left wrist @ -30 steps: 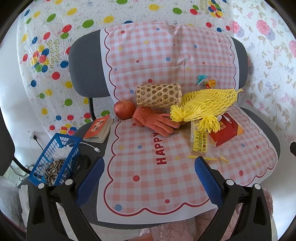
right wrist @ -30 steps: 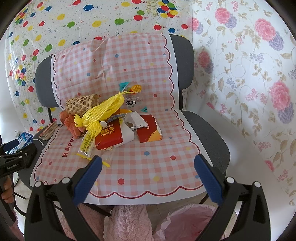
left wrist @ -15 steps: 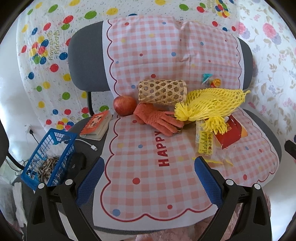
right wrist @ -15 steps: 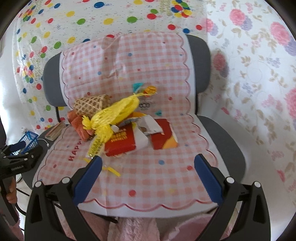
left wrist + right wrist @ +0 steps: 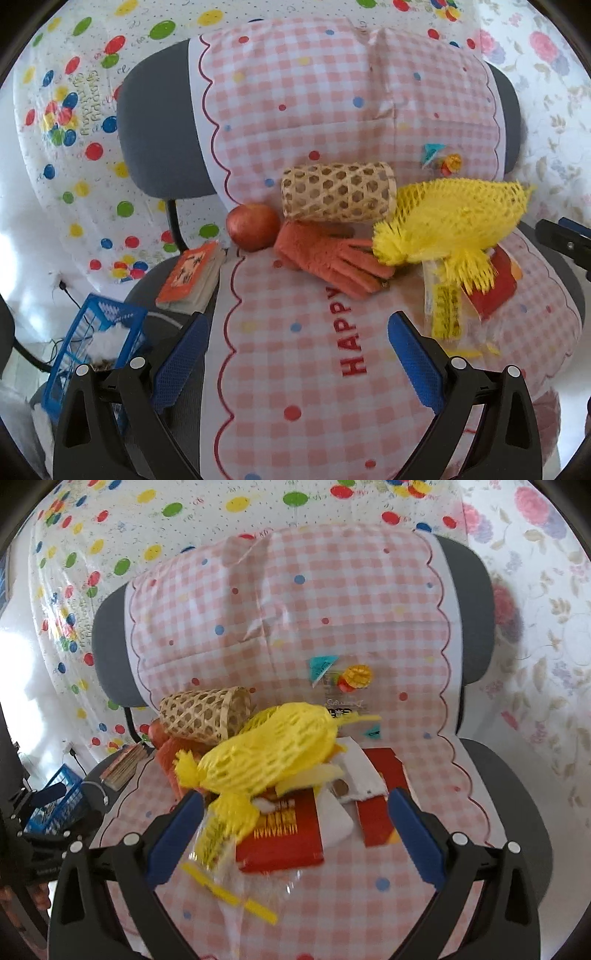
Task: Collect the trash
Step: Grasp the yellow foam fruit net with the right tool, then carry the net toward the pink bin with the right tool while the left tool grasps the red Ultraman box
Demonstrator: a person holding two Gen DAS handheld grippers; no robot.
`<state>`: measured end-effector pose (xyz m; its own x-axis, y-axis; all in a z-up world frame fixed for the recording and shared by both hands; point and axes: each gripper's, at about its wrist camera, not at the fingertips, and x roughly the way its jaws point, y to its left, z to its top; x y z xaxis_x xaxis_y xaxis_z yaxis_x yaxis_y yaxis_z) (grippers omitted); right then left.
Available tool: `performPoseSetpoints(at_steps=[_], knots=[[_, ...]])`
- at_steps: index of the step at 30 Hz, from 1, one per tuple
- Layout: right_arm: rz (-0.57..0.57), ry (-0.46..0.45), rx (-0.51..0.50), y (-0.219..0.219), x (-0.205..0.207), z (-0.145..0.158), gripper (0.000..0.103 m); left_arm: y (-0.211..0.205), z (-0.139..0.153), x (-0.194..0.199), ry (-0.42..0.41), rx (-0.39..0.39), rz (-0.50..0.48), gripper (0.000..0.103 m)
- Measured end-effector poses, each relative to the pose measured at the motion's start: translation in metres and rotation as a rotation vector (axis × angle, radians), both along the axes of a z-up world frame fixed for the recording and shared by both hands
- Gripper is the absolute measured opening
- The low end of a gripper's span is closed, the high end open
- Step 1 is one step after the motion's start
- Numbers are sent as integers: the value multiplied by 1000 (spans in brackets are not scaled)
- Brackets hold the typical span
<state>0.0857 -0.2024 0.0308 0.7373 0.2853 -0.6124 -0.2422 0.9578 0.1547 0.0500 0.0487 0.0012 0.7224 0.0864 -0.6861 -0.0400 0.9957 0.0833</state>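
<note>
Right tongs wide, empty, now closer over yellow foam fruit net and red cardboard wrapper on chair seat | left tongs wide, empty | I judge pickup imminent.

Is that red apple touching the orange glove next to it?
Touching. In the left wrist view the apple sits against the cuff end of the orange glove, with no checked cloth showing between them.

Yellow foam net hides part of the red box.
</note>
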Motion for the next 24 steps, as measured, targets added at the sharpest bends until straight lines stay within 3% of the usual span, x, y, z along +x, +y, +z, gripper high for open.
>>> performPoseSetpoints(at_steps=[6, 7, 8, 12, 15, 16, 17, 20, 24], knots=[[-7, 45, 48, 9, 46, -10, 97, 8, -6, 35, 11, -44, 41, 96], [-6, 57, 61, 9, 50, -12, 93, 11, -7, 39, 18, -63, 47, 96], [-4, 72, 75, 10, 57, -14, 84, 13, -8, 44, 25, -87, 47, 96], [-1, 119, 119, 14, 76, -22, 67, 20, -15, 57, 41, -139, 45, 96], [2, 144, 182, 14, 83, -24, 39, 24, -19, 58, 48, -164, 31, 96], [4, 145, 199, 15, 84, -23, 23, 25, -19, 57, 49, -178, 27, 96], [11, 138, 223, 15, 85, -19, 9, 27, -18, 55, 44, -183, 27, 96], [64, 56, 308, 16, 81, 4, 8, 26, -12, 46, 24, -161, 25, 96], [95, -140, 340, 13, 51, 57, 8, 21, -1, 30, 9, -120, 19, 95]])
